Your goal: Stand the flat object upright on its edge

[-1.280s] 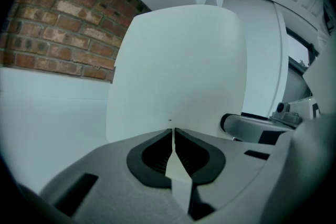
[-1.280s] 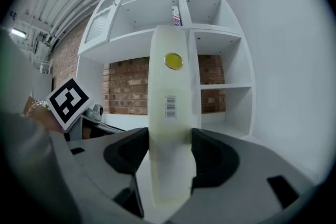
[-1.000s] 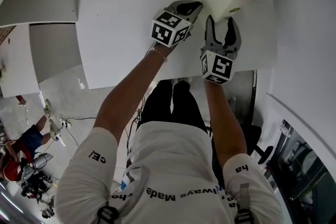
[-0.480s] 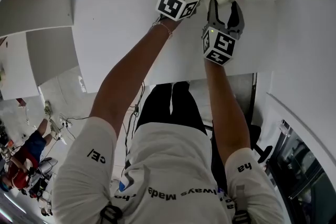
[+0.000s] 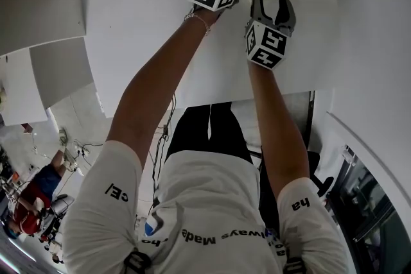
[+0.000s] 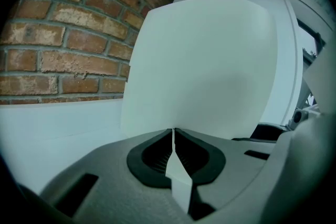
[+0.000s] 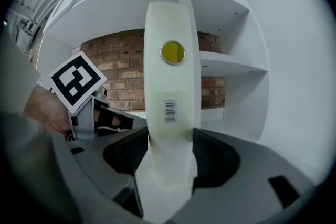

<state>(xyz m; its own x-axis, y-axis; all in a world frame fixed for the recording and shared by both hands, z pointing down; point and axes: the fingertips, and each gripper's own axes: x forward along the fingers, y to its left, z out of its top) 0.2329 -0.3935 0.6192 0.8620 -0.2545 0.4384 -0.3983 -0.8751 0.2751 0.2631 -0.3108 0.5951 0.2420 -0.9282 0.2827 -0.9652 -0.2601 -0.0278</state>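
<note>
The white desk [image 5: 141, 29] is carrying a cream box [image 7: 172, 76], which is standing upright on its edge (yellow dot and barcode facing the right tool). The right tool [image 7: 170, 157] is grasping the box's narrow side, one jaw on each broad face. Beside the box, the left tool [image 6: 173, 136] is clenching a thin white flap [image 6: 178, 181] just before the box's broad face.
</note>
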